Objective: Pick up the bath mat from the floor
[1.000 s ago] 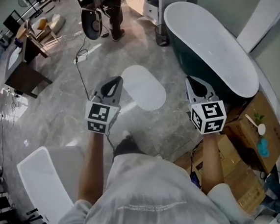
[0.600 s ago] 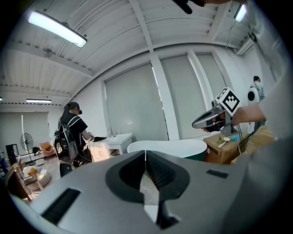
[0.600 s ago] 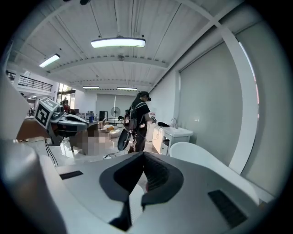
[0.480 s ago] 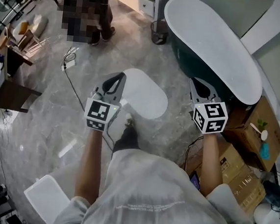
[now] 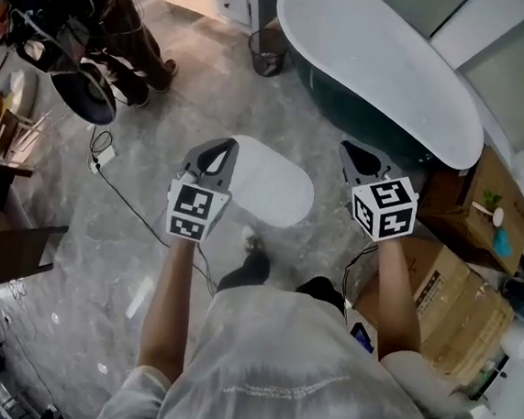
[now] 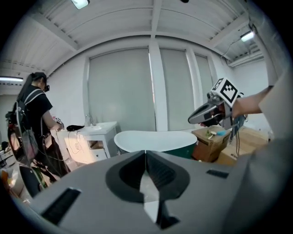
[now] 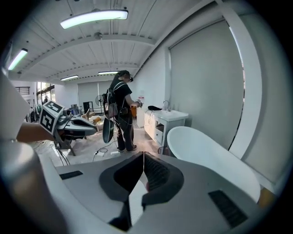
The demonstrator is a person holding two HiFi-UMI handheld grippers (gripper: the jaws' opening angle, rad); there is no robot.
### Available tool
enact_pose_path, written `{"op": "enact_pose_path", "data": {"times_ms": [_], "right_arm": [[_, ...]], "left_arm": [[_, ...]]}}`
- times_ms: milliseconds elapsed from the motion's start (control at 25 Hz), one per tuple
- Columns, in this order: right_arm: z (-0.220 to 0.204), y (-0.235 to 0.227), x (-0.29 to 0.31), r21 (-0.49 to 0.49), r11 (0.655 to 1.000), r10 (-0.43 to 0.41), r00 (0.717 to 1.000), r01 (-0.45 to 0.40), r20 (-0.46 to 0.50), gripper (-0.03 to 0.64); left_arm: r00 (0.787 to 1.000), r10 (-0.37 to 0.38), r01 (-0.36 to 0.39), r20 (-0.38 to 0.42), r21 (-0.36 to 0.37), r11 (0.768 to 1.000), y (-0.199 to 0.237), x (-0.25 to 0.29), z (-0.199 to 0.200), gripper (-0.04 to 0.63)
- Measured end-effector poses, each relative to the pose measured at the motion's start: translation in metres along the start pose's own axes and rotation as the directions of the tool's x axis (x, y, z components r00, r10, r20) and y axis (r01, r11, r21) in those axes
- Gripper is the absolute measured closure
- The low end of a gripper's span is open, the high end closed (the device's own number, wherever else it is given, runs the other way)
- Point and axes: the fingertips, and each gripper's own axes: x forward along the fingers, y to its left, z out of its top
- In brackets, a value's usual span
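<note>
A white oval bath mat [image 5: 267,179] lies flat on the grey marble floor beside the tub. My left gripper [image 5: 216,147] is held in the air over the mat's left end, jaws shut and empty. My right gripper [image 5: 353,153] hangs to the right of the mat, near the tub's side, also shut with nothing in it. In the left gripper view the closed jaws [image 6: 145,153] point toward the tub, and the right gripper [image 6: 207,114] shows at the right. In the right gripper view the shut jaws [image 7: 143,156] face the room, and the left gripper [image 7: 75,124] shows at the left.
A white freestanding bathtub [image 5: 377,68] with a dark outer shell stands behind the mat. Cardboard boxes [image 5: 460,260] are stacked at the right. A person [image 5: 87,12] with gear stands at the far left, a white vanity [image 7: 165,121] beyond. A cable [image 5: 130,196] runs across the floor.
I have stepped forward: mat and tub have come closer, and both grippers now sit lower and nearer the mat. Both stay shut. The person at the back has shifted left.
</note>
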Motion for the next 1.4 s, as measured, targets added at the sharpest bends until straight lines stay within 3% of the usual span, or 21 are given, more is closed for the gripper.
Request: {"op": "enact_pose_path", "data": {"times_ms": [360,560,720,800,960,1120,1280,1400], "right_arm": [[-0.053,-0.013,0.065,0.074,0.997,0.043,0.987,-0.032,-0.155,0.6],[-0.078,-0.026,0.1,0.111,0.993,0.07,0.98,-0.049,-0.189,0.6],[-0.097,-0.036,0.132,0.123,0.985,0.145,0.967,-0.121,-0.211,0.59],[-0.105,-0.045,0.147,0.117,0.98,0.183,0.958,-0.16,-0.223,0.536],[-0.129,-0.079,0.176,0.074,0.982,0.187,0.951,-0.174,-0.247,0.514],[-0.164,-0.098,0.213,0.084,0.967,0.255,0.914,-0.241,-0.315,0.495],[-0.198,-0.107,0.255,0.087,0.963,0.269,0.888,-0.255,-0.373,0.458],[-0.228,-0.108,0.287,0.132,0.969,0.244,0.893,-0.209,-0.378,0.451]], "left_arm": [[0.983,-0.145,0.149,-0.111,0.027,0.988,0.016,0.083,-0.054,0.577],[0.963,-0.2,0.208,-0.178,0.026,0.978,0.012,0.119,-0.079,0.577],[0.96,-0.178,0.178,-0.215,-0.016,0.984,0.014,0.145,-0.089,0.577],[0.961,-0.155,0.148,-0.23,-0.045,0.988,0.016,0.158,-0.092,0.577],[0.952,-0.113,0.085,-0.284,-0.111,0.99,0.015,0.19,-0.107,0.577],[0.931,-0.124,0.075,-0.342,-0.153,0.985,0.013,0.224,-0.134,0.575],[0.901,-0.227,0.183,-0.371,-0.151,0.972,0.013,0.267,-0.178,0.575],[0.872,-0.294,0.261,-0.392,-0.136,0.956,0.02,0.294,-0.221,0.562]]}}
